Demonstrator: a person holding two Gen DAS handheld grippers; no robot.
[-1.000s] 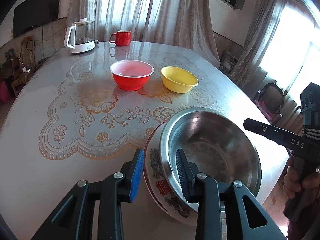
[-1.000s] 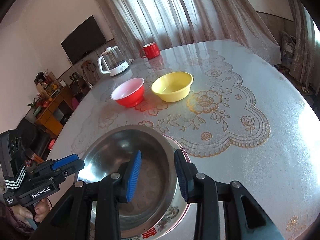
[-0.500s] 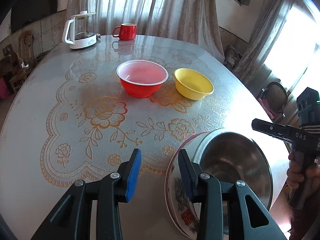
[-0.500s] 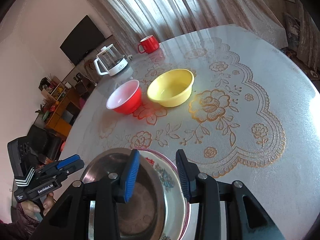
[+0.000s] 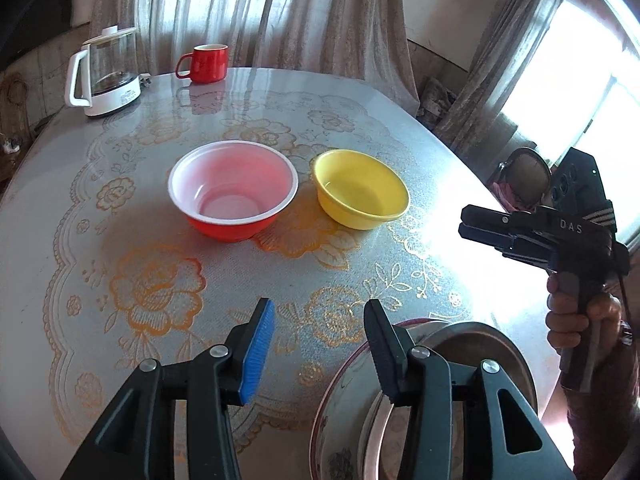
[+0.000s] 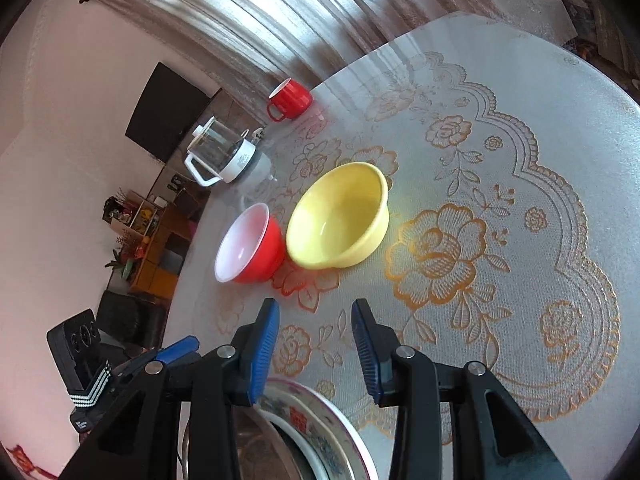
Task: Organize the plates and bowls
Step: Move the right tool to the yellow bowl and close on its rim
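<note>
Left gripper: my left gripper (image 5: pixel 320 344) stands wide, nothing between its blue-ribbed pads, above bare cloth beside the stacked pair.
Right gripper: my right gripper (image 6: pixel 316 352) also stands wide and holds nothing in its own view; in the left view it (image 5: pixel 472 222) appears side-on, so its gap cannot be read there.
Stacked pair: a steel bowl (image 5: pixel 472 344) sits inside a patterned ceramic bowl (image 5: pixel 340 392) at the near table edge, below both sets of jaws; the right view shows the ceramic rim (image 6: pixel 320 412) with red and blue decoration.
Red bowl: a plastic red bowl (image 5: pixel 234 196) with a white interior, upright at mid-table.
Yellow bowl: a smooth, round yellow bowl (image 5: pixel 360 188), upright, just beside the red one; the right view shows them (image 6: pixel 340 220) nearly touching, contact unconfirmed.
Open room: bare cloth lies between the jaws and the two coloured bowls.
Table: a rounded table (image 5: pixel 60 280) under glossy lace-print cover with orange flowers.
Far edge: a glass kettle (image 5: pixel 104 72) and red mug (image 5: pixel 208 62) stand well apart from the bowls.
View difference: only the right view shows the wall screen (image 6: pixel 168 112).
</note>
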